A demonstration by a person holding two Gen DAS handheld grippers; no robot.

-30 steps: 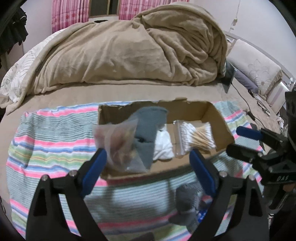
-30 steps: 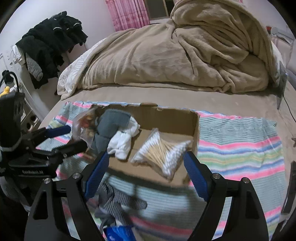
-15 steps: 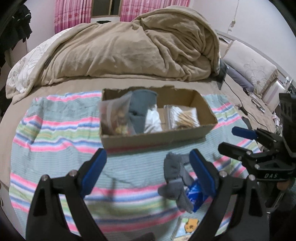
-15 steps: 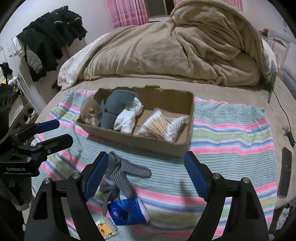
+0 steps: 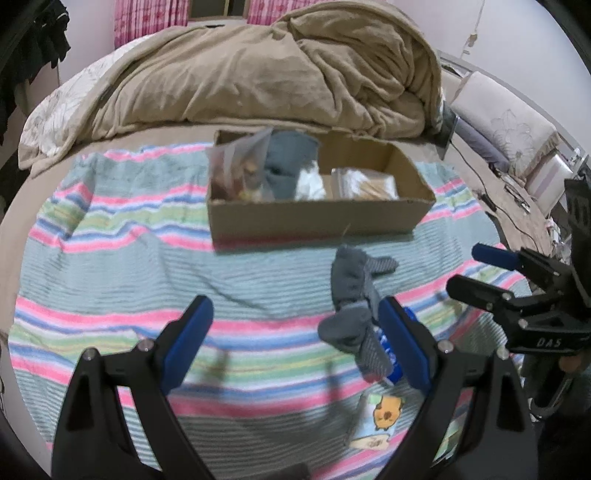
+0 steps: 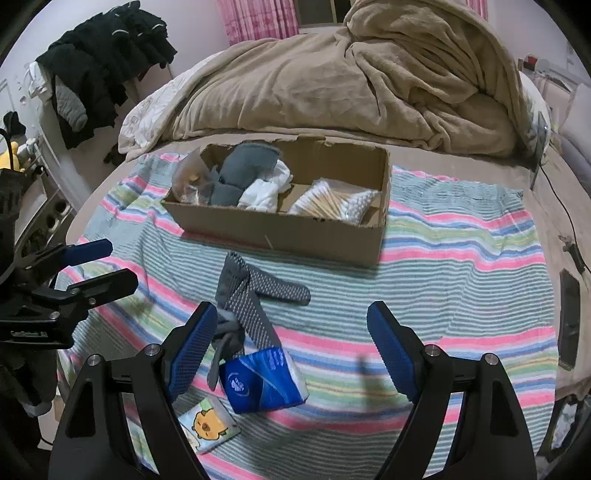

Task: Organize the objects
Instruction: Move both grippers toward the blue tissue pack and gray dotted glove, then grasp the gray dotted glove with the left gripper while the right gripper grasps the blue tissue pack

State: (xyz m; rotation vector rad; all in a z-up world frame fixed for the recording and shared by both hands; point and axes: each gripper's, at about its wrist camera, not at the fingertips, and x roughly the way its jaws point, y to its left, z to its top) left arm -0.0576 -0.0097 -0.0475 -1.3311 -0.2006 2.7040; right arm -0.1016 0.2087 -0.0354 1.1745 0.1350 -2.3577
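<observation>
Both the left gripper (image 5: 295, 339) and the right gripper (image 6: 291, 343) hang wide open, empty, above the striped towel (image 6: 443, 288). Grey socks (image 6: 251, 295), a blue tissue pack (image 6: 264, 382) and a cartoon packet (image 6: 208, 424) lie before the cardboard box (image 6: 295, 229).

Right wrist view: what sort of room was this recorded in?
A bedroom, most likely. The work surface is a bed with a rumpled tan blanket, dark clothes hang at the wall, and pink curtains cover a window behind.
</observation>
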